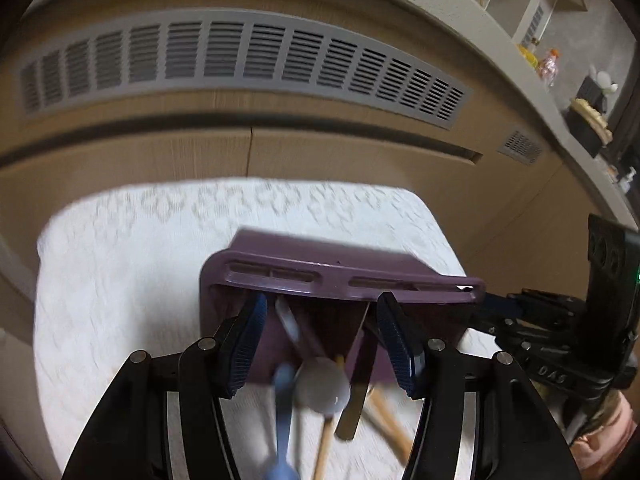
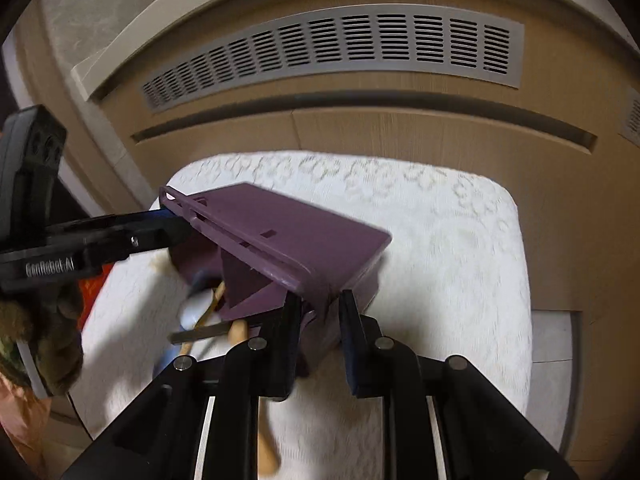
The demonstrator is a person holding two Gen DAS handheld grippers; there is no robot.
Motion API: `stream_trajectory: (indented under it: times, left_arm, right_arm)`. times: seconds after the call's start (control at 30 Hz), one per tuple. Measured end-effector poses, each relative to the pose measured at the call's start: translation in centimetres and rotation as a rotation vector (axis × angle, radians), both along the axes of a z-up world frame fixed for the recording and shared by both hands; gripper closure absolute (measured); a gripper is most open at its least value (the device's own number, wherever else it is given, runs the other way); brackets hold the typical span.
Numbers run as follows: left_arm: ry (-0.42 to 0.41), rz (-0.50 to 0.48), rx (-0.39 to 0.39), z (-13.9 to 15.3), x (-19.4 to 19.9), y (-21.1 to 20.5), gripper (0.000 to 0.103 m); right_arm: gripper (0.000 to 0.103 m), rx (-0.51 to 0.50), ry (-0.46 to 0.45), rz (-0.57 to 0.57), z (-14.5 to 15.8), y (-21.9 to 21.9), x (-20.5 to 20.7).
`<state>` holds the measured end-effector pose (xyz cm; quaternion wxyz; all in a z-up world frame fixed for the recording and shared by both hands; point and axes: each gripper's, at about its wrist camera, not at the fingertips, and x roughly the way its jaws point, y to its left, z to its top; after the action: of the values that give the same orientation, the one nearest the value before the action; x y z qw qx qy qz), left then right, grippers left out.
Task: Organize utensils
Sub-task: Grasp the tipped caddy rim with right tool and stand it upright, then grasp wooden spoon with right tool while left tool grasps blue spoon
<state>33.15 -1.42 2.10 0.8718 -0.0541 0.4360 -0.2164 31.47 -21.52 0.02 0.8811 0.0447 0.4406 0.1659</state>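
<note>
A purple utensil holder (image 1: 340, 276) hangs tipped over the white cloth, open side toward me. My left gripper (image 1: 322, 300) is shut on it just under the slotted rim, blue pads (image 1: 248, 332) on either side. Out of its mouth spill several blurred utensils: a blue spoon (image 1: 284, 420), a pale round spoon (image 1: 320, 388), a flat metal handle (image 1: 352, 412) and wooden handles (image 1: 392, 428). My right gripper (image 2: 320, 296) is shut on the near corner of the holder (image 2: 288, 232). At the far end of the rim is the left gripper (image 2: 168, 216). From the left wrist, the right gripper (image 1: 492, 304) shows at the rim's right end.
A white patterned cloth (image 2: 440, 260) covers the surface below. Behind it stands a wooden cabinet front with a grey vent grille (image 1: 240, 52). A stone ledge (image 1: 580, 120) at the upper right carries small items. A gloved hand (image 2: 44, 320) holds the left gripper.
</note>
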Motion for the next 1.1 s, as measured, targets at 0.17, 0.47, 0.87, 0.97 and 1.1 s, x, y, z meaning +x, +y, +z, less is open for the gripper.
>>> stream_trajectory:
  times: [0.17, 0.47, 0.87, 0.97, 1.1]
  left_arm:
    - [-0.032, -0.003, -0.028, 1.8, 1.9, 0.5, 0.045]
    - [-0.141, 0.053, 0.0, 2.3, -0.7, 4.2, 0.034]
    - [0.122, 0.103, 0.103, -8.7, 2.5, 6.6, 0.033]
    - [0.184, 0.089, 0.09, -10.0, 2.5, 6.0, 0.033]
    - [0.208, 0.048, 0.101, -10.5, 0.1, 6.0, 0.033]
  right_arm:
    - [0.084, 0.06, 0.021, -0.051, 0.4, -1.1, 4.5]
    - [0.082, 0.024, -0.026, -0.117, 0.6, -2.3, 8.7]
    - [0.071, -0.052, -0.093, 0.15, 1.2, 1.1, -3.1]
    - [0.071, -0.079, 0.012, 0.238, -2.6, 3.8, -4.9]
    - [0.071, -0.143, 0.087, 0.32, -6.9, 7.0, -6.7]
